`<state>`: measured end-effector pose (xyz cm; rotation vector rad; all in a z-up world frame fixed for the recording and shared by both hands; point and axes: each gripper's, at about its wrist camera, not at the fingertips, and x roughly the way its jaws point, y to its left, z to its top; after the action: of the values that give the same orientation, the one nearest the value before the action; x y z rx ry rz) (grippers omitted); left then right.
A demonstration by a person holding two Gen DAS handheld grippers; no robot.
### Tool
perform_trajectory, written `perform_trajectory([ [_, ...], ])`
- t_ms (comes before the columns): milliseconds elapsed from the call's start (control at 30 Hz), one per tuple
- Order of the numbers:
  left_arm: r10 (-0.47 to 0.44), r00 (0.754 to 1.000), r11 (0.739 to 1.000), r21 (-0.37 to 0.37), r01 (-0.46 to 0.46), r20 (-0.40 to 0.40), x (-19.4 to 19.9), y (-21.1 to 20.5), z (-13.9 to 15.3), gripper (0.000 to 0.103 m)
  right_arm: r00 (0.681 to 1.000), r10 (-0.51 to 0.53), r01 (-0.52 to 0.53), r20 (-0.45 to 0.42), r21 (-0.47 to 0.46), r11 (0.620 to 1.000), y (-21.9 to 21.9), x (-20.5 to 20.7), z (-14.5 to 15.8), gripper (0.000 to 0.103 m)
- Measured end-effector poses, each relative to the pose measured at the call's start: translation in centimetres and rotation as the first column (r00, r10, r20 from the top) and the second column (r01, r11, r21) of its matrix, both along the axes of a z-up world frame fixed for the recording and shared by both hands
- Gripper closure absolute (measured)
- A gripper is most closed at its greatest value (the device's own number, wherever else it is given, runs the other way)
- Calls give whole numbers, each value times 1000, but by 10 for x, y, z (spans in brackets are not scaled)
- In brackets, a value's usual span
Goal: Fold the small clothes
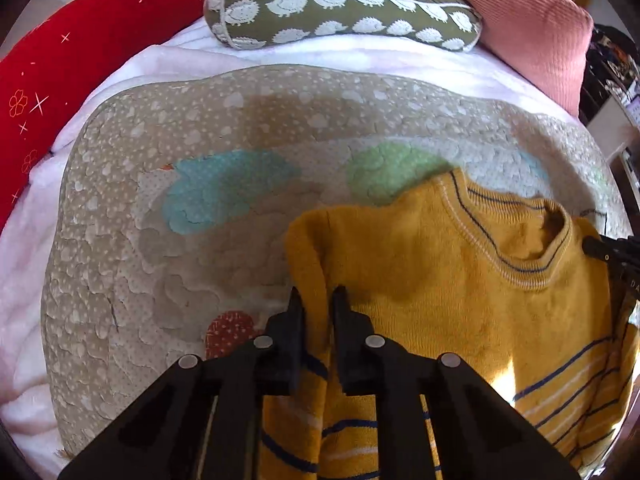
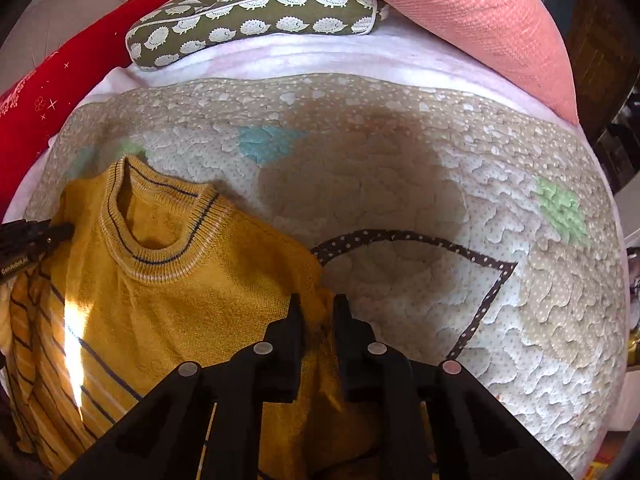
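At the far left a red cushion [image 1: 72, 40] with small star and flower marks lies along the bed's left edge, on a pale pink blanket [image 1: 24, 248]. Next to it, at the far edge, sits an olive pillow [image 1: 340, 8] printed with white hedgehogs. Spread over the blanket is a beige quilted mat [image 1: 200, 120] with dotted patches of blue, green and brick red.

The left gripper [image 1: 318, 300] has its two black fingers drawn close together with a fold of the mustard-yellow sweater [image 1: 420, 272] pinched between them, at the garment's left shoulder or sleeve edge. The sweater lies face up on the near right part of the mat in this view, ribbed collar pointing toward the far edge, navy and pale stripes across its lower body and sleeve.

In the right wrist view the same sweater [image 2: 160, 300] fills the near left of the mat [image 2: 500, 320]. The right gripper [image 2: 318, 304] is likewise nearly closed, clamped on the cloth at the opposite shoulder edge, though how much fabric sits between the tips is hard to judge. A brown dotted trim line [image 2: 484, 304] crosses the mat just right of it. A coral ribbed cushion [image 2: 480, 20] occupies the far right corner.
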<state>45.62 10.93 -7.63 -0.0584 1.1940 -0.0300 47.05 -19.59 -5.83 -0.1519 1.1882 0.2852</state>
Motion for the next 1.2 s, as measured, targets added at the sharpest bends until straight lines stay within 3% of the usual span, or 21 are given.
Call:
perform_trajectory([
  [100, 37, 999, 999, 11, -37, 2, 11, 7, 5, 90, 998, -24, 28, 64, -69, 997, 9, 24, 13, 102],
  [267, 68, 998, 996, 61, -67, -8, 23, 6, -6, 90, 973, -159, 178, 166, -104, 979, 4, 76, 43, 102],
  [333, 47, 998, 996, 80, -49, 30, 16, 0, 0, 87, 983, -149, 151, 104, -6, 989, -1, 82, 44, 100],
  [367, 37, 998, 996, 80, -42, 56, 10, 0, 5, 87, 993, -112, 110, 42, 51, 993, -4, 81, 40, 89],
  [400, 35, 996, 996, 85, -42, 84, 3, 1, 10, 87, 996, -89, 88, 6, 74, 993, -6, 76, 36, 62],
  [467, 37, 993, 998, 53, -43, 110, -5, 7, 20, 87, 999, -49, 49, -2, 89, 995, -12, 58, 28, 32],
  [667, 103, 985, 993, -74, -94, 138, -30, 31, 41, 87, 996, -13, 31, -93, 194, 981, -8, 40, -6, 32],
  [733, 117, 983, 990, -101, -103, 138, -44, 36, 44, 86, 997, 22, -8, -72, 189, 982, 6, 26, -8, 48],
  [767, 118, 984, 988, -113, -103, 136, -50, 39, 45, 86, 996, 51, -38, -68, 181, 983, 15, 19, -8, 76],
  [800, 120, 984, 987, -119, -104, 134, -57, 41, 45, 86, 994, 76, -63, -73, 171, 983, 22, 11, -8, 93],
  [933, 136, 980, 984, -135, -116, 145, -91, 50, 49, 86, 996, 81, -79, 44, -31, 996, 42, 2, 6, 94],
  [1067, 169, 972, 973, -187, -138, 161, -129, 58, 58, 77, 993, 4, 6, 115, -93, 996, 53, 34, 19, 95],
  [1133, 173, 971, 974, -174, -144, 167, -149, 57, 62, 77, 993, -25, 42, 119, -138, 990, 63, 52, 15, 95],
  [1200, 175, 969, 976, -159, -147, 176, -169, 55, 67, 76, 996, -56, 65, 66, -143, 988, 70, 64, 4, 93],
])
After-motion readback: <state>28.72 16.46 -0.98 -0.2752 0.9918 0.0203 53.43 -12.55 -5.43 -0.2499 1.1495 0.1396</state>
